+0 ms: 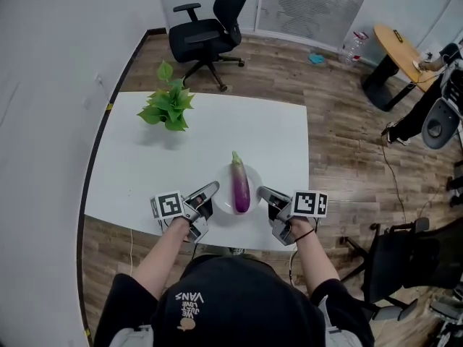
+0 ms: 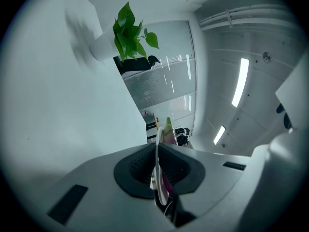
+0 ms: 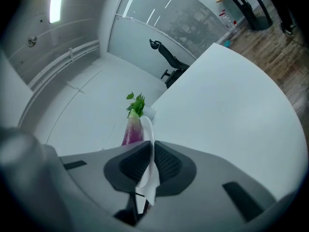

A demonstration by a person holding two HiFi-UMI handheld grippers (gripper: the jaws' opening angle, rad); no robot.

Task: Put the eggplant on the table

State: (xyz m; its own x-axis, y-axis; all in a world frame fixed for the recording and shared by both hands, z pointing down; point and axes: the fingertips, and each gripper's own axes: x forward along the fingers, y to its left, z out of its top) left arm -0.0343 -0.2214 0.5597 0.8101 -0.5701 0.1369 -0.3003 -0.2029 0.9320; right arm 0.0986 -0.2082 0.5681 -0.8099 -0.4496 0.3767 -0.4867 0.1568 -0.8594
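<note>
Eggplant (image 2: 168, 131) mostly hides behind the jaws and plate (image 2: 156, 153) rim in both gripper views, and the person (image 1: 414, 119) at the head view's right edge gets cropped.

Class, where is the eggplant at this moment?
In the head view the eggplant lies on a white plate at the near edge of the table, between the left hand-held gripper and the right hand-held gripper, both clamping the plate's rim.

1. The white worktop (image 1: 145, 172) stands on a wooden floor (image 1: 340, 143).
2. A leafy green plant (image 1: 168, 107) sits at its far left.
3. A white plate (image 1: 224, 188) is at its near edge; contact unclear.
</note>
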